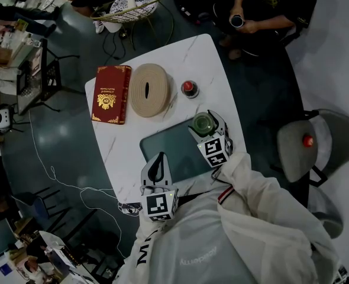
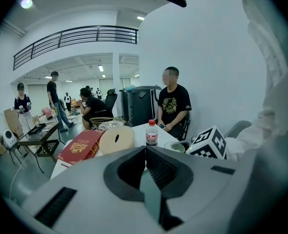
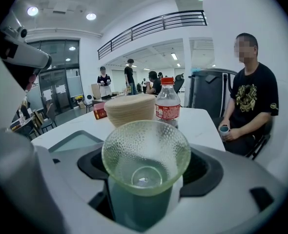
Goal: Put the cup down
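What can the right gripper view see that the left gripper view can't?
Only the right gripper view looks down into the empty glass cup, held between its own fingers. Only the left gripper view shows its own shut fingers and the right gripper's marker cube. Both show the red-capped bottle, red book and round tan box.

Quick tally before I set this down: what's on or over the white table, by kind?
Book, red: 1
Round beige box with a slot: 1
Bottle, red cap: 1
Grey mat: 1
Green glass cup: 1, held in the right gripper over the mat
Total: 5
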`<state>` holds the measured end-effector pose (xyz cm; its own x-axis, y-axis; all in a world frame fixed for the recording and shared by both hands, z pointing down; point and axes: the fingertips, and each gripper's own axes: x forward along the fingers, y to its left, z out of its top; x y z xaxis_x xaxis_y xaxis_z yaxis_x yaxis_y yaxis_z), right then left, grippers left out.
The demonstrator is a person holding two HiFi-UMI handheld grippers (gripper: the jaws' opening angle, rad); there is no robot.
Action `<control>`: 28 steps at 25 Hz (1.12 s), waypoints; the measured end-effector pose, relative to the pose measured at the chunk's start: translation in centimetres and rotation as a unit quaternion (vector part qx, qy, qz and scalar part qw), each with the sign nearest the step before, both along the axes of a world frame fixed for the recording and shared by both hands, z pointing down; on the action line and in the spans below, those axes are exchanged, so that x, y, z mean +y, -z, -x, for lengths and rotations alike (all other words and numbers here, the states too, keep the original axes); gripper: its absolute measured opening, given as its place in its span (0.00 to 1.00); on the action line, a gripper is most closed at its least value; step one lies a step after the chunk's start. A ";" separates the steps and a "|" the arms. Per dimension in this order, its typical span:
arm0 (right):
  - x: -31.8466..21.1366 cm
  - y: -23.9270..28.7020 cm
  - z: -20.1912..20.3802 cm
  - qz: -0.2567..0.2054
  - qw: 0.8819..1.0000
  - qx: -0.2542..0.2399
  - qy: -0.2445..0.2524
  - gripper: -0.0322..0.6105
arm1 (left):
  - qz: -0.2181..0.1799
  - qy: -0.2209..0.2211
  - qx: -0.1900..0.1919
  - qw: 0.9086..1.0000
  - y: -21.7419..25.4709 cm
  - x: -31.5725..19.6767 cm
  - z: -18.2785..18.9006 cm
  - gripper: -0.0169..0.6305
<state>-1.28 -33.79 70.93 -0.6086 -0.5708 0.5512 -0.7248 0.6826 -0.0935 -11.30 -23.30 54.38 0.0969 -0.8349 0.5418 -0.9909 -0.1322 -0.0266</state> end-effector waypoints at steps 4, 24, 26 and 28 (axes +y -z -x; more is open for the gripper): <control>0.1 0.0 -0.1 0.003 1.000 0.000 -0.001 0.66 | 0.000 0.000 0.001 1.000 0.1 0.1 -0.2 0.05; 0.4 -0.1 -0.1 0.015 1.000 -0.003 -0.004 0.66 | 0.011 -0.002 0.005 1.000 -0.5 0.6 -0.8 0.05; 0.4 -0.2 -0.2 0.015 1.000 -0.002 -0.004 0.66 | 0.011 -0.003 0.005 1.000 -0.5 0.6 -0.9 0.05; 0.4 -0.2 -0.2 0.015 1.000 -0.001 -0.005 0.66 | 0.011 -0.004 0.006 1.000 -0.6 0.6 -1.0 0.05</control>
